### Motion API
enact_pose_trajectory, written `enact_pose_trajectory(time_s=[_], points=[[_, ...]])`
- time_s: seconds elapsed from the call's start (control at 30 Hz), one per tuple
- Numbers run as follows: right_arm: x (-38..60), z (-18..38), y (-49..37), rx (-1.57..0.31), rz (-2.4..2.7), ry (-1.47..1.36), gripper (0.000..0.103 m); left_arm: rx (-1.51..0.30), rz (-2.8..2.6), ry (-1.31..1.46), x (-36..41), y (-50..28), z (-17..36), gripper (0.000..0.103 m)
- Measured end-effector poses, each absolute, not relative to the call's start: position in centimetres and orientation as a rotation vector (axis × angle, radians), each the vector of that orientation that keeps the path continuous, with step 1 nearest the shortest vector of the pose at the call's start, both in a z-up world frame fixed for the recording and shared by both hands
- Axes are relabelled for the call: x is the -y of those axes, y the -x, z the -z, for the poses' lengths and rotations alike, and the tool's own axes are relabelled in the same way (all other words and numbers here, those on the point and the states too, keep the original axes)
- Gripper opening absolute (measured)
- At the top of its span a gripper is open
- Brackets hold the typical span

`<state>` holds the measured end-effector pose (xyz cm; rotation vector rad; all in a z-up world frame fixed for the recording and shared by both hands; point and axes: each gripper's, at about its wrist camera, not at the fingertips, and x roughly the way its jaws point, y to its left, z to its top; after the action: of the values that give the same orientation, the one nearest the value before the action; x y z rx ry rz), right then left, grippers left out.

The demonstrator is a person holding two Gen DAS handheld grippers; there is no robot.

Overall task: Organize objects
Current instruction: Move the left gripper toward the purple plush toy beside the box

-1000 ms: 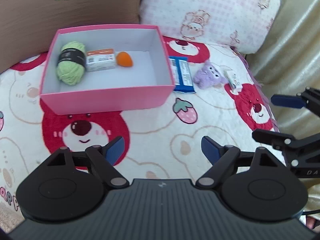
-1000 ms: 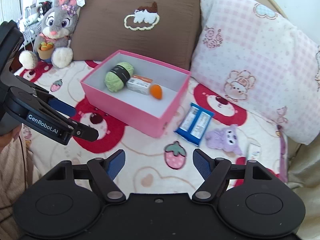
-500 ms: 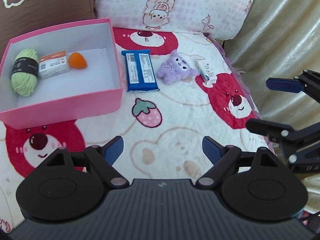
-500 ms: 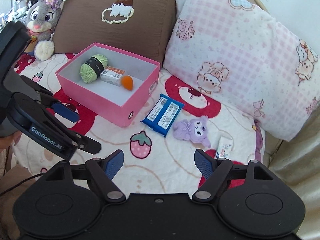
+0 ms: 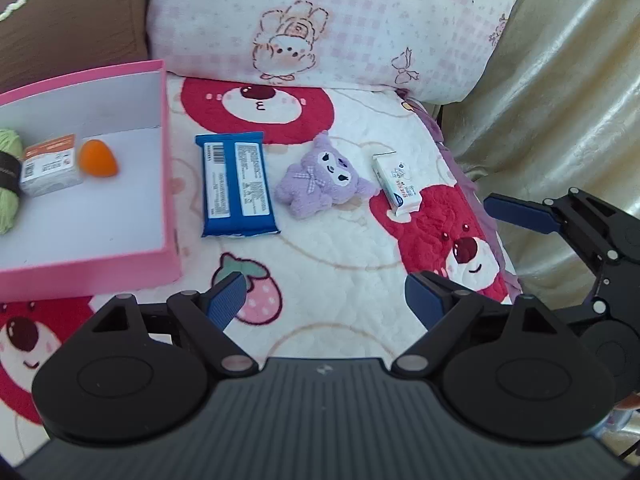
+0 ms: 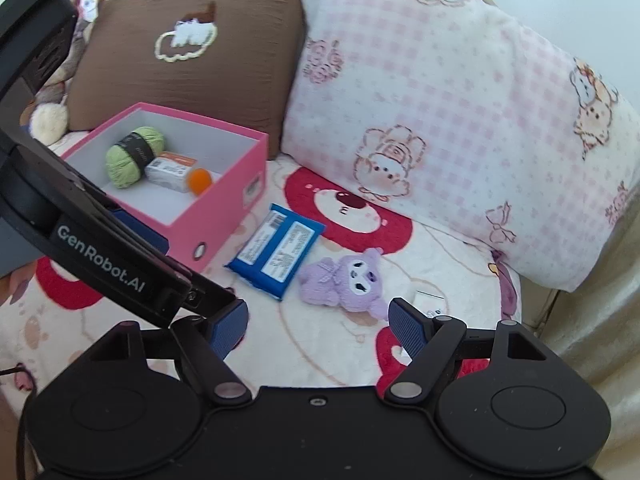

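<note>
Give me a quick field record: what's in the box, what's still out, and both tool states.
box: pink box, open top, on the bear-print blanket
inside box: green yarn ball, small orange-and-white carton, orange egg-shaped piece
still outside: blue packet beside the box, purple plush, small white carton
left tool: open, empty
right tool: open, empty

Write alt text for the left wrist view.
The open left gripper hovers over a bear-print blanket, facing a blue packet, a purple plush and a small white box in a row. A pink box at left holds green yarn, a carton and an orange ball; the right gripper enters at right.
</note>
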<state>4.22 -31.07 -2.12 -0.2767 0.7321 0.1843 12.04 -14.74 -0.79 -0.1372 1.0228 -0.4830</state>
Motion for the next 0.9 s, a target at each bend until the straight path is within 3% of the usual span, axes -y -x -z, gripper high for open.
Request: enact_pose_trajectory(time_s=[0.9], points=[[36.4, 11.6, -12.9, -0.768, -0.274, 0.244, 0.081, -1.066, 0.440, 0.205, 22.0, -22.2, 9.0, 0.086]])
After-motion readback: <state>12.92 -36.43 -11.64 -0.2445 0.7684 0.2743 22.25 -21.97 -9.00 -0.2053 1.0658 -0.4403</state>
